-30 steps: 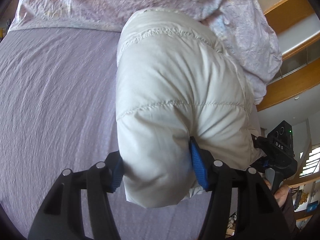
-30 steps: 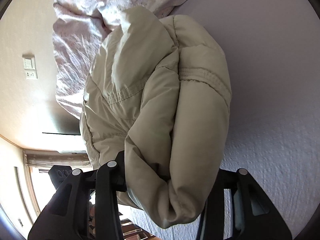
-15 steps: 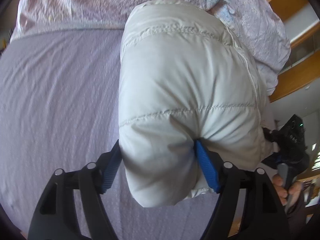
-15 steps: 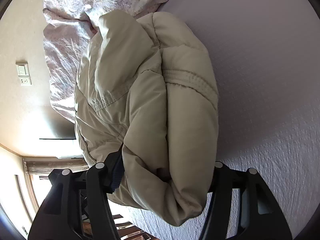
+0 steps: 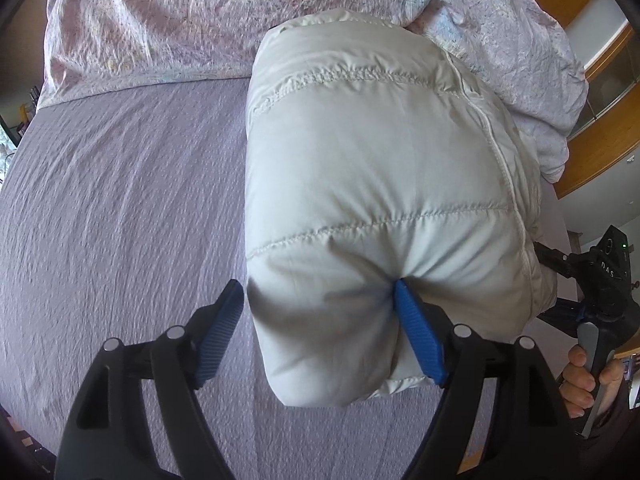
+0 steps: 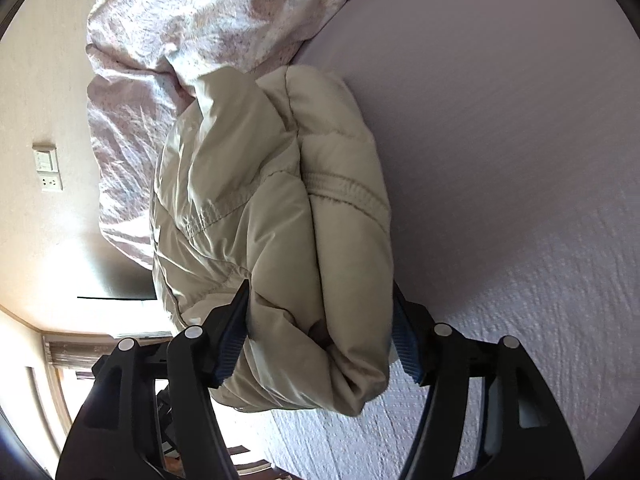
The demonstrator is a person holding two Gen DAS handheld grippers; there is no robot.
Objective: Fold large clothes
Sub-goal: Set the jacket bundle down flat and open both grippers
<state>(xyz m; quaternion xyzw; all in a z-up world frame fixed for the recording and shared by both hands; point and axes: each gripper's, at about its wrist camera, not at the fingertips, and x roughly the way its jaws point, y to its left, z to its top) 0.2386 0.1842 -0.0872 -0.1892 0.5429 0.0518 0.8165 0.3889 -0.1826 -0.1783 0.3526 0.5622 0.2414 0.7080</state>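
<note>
A puffy off-white down jacket (image 5: 372, 184) lies folded into a thick bundle on the lavender bed sheet (image 5: 120, 208). My left gripper (image 5: 318, 296) straddles the bundle's near end, and its jaws are opening. The left blue pad (image 5: 220, 324) stands clear of the fabric. The right pad (image 5: 418, 332) still rests in a crease. In the right wrist view the same jacket (image 6: 256, 208) looks beige. My right gripper (image 6: 320, 300) straddles its other end with jaws opening, and the fabric bulges loosely between the pads. The right gripper's black body (image 5: 608, 288) shows past the jacket.
A crumpled pink floral duvet (image 5: 200, 20) is heaped along the far side of the bed behind the jacket. A wall with a switch and socket (image 6: 48, 172) is at the left of the right wrist view. Wooden shelving (image 5: 600, 120) stands beyond the bed. A hand (image 5: 580, 376) grips the right tool.
Both pairs of jaws have spread wider around the jacket's ends. The squeezed fabric has puffed out again. The left pad of the left gripper has come off the jacket.
</note>
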